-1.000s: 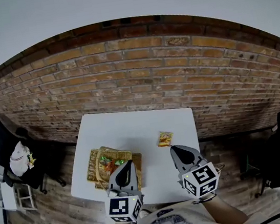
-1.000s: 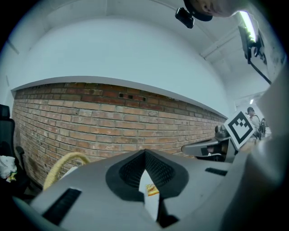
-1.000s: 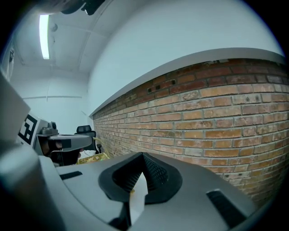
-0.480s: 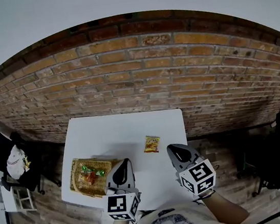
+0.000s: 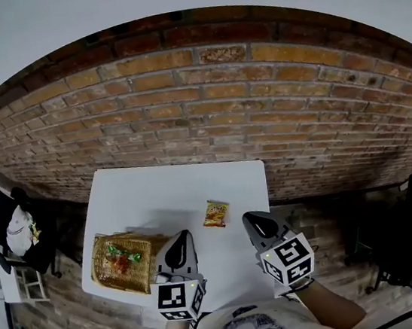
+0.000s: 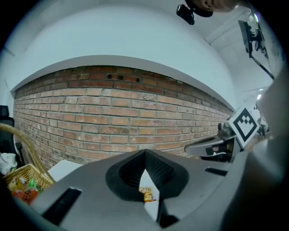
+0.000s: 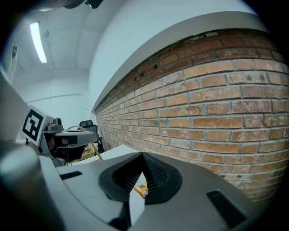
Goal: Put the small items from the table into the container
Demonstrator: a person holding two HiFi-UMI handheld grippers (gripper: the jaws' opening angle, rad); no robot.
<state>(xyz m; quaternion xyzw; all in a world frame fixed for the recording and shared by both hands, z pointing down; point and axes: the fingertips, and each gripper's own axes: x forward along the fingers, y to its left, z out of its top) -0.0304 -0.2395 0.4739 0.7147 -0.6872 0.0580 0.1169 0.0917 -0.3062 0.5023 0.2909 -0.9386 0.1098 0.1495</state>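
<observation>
A small orange snack packet [image 5: 215, 213] lies on the white table [image 5: 171, 187], right of the middle. A woven basket [image 5: 104, 277] with several wrapped items in it stands at the table's front left. My left gripper [image 5: 180, 239] hovers over the front edge just right of the basket, shut and empty. My right gripper [image 5: 252, 220] is near the front right corner, also shut and empty. The packet [image 6: 147, 195] shows ahead through the gap under the left gripper [image 6: 145, 155]. The right gripper [image 7: 142, 155] likewise points at the packet [image 7: 140, 190].
A brick wall [image 5: 199, 115] runs behind the table. A black chair holding a white bag [image 5: 18, 232] stands to the left, and a dark chair [image 5: 407, 245] to the right. The basket's tall handle [image 6: 20, 140] rises at the left.
Against the table, both grippers have shifted right and sunk a little. The left one, earlier over the basket, is now beside it on the right. Both stay shut.
</observation>
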